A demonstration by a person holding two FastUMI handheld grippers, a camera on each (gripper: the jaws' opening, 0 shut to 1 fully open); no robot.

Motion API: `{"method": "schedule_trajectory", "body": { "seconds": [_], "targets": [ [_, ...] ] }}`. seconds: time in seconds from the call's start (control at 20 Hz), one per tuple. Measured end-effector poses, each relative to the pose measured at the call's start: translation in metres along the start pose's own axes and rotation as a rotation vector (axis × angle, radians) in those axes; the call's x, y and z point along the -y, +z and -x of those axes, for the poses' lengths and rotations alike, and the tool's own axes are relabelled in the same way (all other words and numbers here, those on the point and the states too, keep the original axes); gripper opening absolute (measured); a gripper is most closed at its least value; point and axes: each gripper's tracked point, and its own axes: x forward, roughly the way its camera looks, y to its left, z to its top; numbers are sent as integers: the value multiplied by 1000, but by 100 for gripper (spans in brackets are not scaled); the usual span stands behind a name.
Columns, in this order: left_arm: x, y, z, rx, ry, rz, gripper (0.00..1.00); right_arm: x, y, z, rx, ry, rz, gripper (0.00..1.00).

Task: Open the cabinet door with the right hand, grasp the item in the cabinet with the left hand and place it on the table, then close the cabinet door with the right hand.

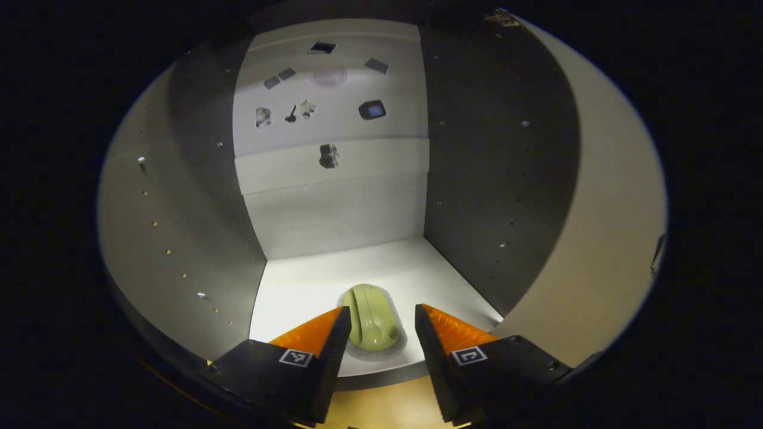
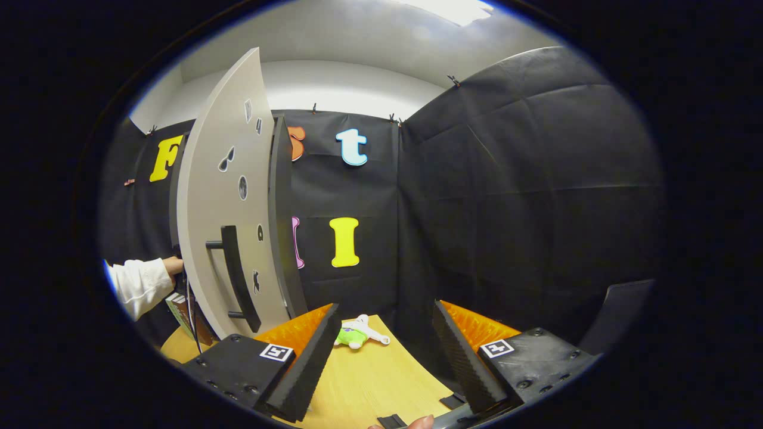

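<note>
Your left gripper [image 1: 377,325] is spread around the pale green rounded plastic item [image 1: 372,316] at the white cabinet shelf's [image 1: 298,292] front edge; contact unclear. Right gripper [image 2: 381,333] spread, empty; grey cabinet door [image 2: 220,196] open, hiding your sleeved hand [image 2: 143,283].

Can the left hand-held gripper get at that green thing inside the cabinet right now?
Probably yes. The left hand-held gripper is open, and the green item lies on the cabinet floor right ahead between its fingers, with nothing in the way.

Item [image 1: 372,317] inside cabinet [image 1: 334,208], on shelf [image 1: 310,286]
</note>
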Motion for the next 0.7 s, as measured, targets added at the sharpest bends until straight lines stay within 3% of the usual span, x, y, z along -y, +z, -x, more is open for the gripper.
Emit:
{"method": "schedule_trajectory", "body": {
  "seconds": [0.2, 0.5, 0.6, 0.7],
  "targets": [
    [-10, -10, -38, -69, 56, -4, 55, 20, -5, -7, -10, -27, 3, 98],
    [-17, -27, -62, -140, 101, -6, 43, 35, -7, -18, -18, -45, -8, 98],
    [-20, -28, -63, -137, 108, 15, 30, 33, -8, -19, -20, -36, -4, 98],
    [-22, -28, -59, -124, 105, 50, 24, 28, -9, -19, -23, -24, 1, 98]
  ]
}}
